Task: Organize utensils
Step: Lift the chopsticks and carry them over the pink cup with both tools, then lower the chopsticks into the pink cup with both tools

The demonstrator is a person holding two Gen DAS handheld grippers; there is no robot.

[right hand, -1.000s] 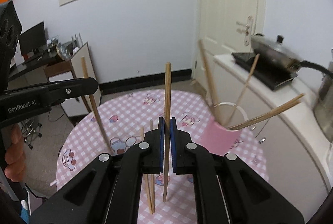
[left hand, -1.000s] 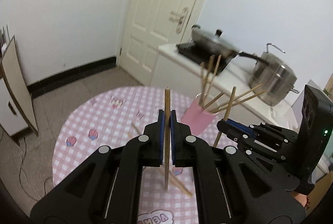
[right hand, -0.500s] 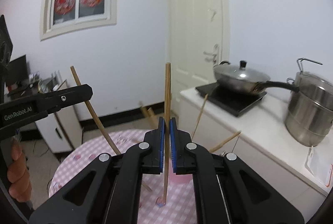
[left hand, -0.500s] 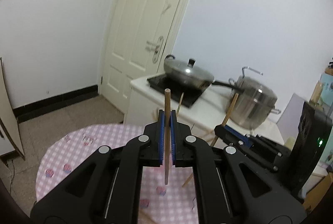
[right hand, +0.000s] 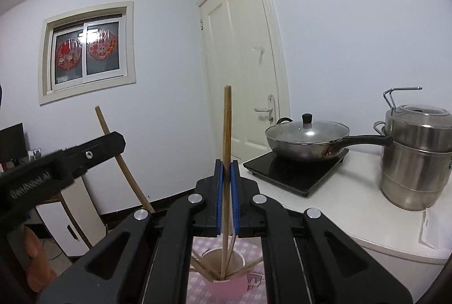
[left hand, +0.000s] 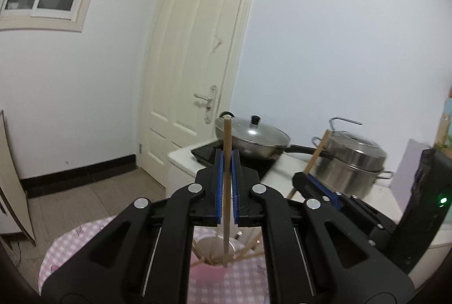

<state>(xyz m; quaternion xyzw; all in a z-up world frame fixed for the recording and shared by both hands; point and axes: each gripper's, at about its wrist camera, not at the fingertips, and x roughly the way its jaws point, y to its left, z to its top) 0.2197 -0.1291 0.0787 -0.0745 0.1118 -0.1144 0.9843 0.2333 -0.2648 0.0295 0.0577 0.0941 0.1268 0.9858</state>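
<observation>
The left gripper [left hand: 226, 163] is squeezed tight on a wooden chopstick [left hand: 226, 191] that stands straight up between its blue pads [left hand: 217, 185]. The bottom tip of that stick hangs over the open mouth of a pink cup [left hand: 209, 273], which sits on a table with a pink checked cloth [left hand: 62, 256]. More chopsticks lean inside the cup. The right gripper [right hand: 226, 165] is squeezed tight on a second chopstick [right hand: 226, 151], also standing straight up, and its tip points down into the same pink cup [right hand: 226, 287]. I cannot tell if either tip touches the cup. In the right wrist view, the left gripper [right hand: 120, 139] shows at the left side with its stick slanting, and part of a hand [right hand: 36, 261] shows below it. Behind the table is a white counter [right hand: 367, 219] with a black hob [right hand: 296, 171], a lidded wok [right hand: 308, 140] on it, and a tall steel steamer pot [right hand: 415, 163] beside it. A cream door [left hand: 197, 78] and a window [right hand: 87, 52] with red paper pictures are on the walls.
</observation>
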